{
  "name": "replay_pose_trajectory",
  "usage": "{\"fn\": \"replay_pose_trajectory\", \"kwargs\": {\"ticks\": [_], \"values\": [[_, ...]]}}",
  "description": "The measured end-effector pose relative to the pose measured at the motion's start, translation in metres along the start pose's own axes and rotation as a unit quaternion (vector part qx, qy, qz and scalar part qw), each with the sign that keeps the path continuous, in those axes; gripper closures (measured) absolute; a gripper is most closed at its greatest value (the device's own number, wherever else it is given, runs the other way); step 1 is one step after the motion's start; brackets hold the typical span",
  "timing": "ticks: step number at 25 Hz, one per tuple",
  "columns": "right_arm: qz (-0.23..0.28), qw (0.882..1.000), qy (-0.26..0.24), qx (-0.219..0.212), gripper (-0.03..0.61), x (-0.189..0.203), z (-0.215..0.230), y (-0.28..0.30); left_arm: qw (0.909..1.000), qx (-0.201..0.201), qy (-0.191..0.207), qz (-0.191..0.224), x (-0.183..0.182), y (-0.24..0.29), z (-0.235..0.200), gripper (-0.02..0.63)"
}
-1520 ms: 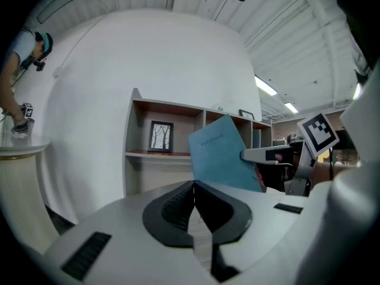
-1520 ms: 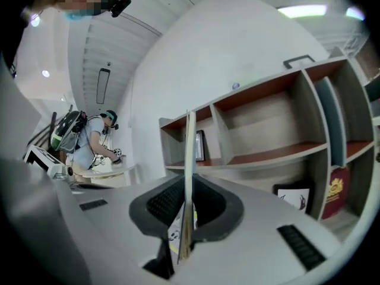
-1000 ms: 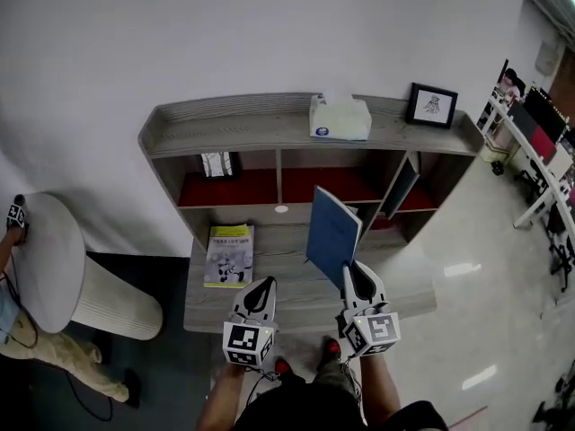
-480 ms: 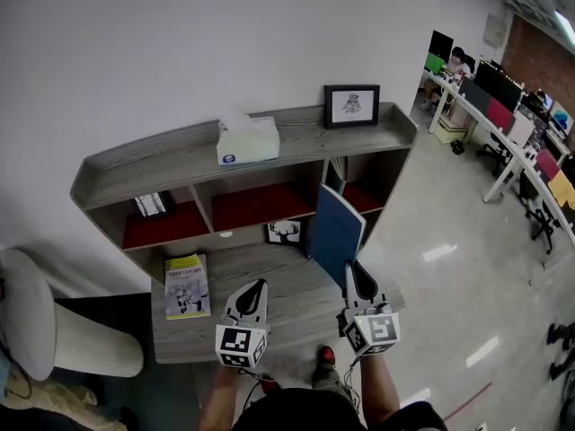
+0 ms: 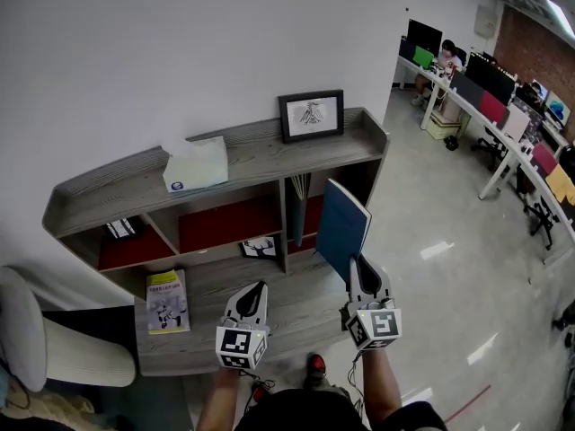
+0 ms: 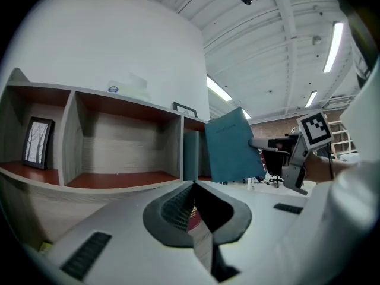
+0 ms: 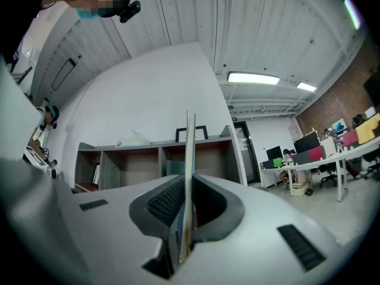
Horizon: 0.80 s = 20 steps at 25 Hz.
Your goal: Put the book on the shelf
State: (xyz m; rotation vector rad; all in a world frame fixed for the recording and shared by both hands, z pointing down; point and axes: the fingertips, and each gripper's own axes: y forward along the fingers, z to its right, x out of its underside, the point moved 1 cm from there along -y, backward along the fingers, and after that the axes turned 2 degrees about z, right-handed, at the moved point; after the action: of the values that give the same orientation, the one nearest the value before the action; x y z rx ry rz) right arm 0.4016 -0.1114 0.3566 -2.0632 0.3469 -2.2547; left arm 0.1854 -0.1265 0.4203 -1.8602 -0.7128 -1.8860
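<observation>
The blue book [image 5: 343, 230] is not on the shelf yet. It stands upright in the air, thin edge toward the person, in front of the right-hand compartment and above the low front ledge. The right gripper [image 5: 362, 272] has it by the bottom edge, with the jaws closed tight on the cover from both sides. The left gripper [image 5: 258, 287] hangs just beside it over the ledge, jaws brought together with nothing in them.

The shelf [image 5: 90, 200] is a grey wooden unit against the white wall, with three compartments that have red floors. In the right compartment a dark teal book [image 5: 298, 214] stands upright, close against the divider. The middle compartment has a small black-and-white picture [image 5: 259, 247] propped at its front right corner. In the left compartment another small card or picture [image 5: 119, 228] leans; I can't make out what is on it.

On top of the unit sit a white tissue box [image 5: 198, 163] toward the left and a black picture frame [image 5: 311, 115] toward the right, leaning against the wall. On the ledge below the compartments a yellow booklet [image 5: 168, 301] lies flat at the left end, well apart from both grippers.

To the left of the shelf is a round white stool [image 5: 36, 348]. Off to the right, across the shiny floor, runs a row of desks with monitors [image 5: 485, 97], and a person [image 5: 445, 57] sits at the far end.
</observation>
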Motion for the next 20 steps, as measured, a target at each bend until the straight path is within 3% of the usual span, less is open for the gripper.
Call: {"fn": "replay_pose_trajectory", "kwargs": {"ticks": [7, 20], "values": [[0.007, 1.000, -0.006, -0.002, 0.522, 0.013, 0.045, 0.030, 0.9997, -0.022, 0.004, -0.003, -0.001, 0.037, 0.007, 0.606], [-0.001, 1.000, 0.029, -0.008, 0.522, 0.046, 0.092, 0.085, 0.9979, -0.061, 0.009, -0.022, 0.008, 0.079, 0.009, 0.606]]}}
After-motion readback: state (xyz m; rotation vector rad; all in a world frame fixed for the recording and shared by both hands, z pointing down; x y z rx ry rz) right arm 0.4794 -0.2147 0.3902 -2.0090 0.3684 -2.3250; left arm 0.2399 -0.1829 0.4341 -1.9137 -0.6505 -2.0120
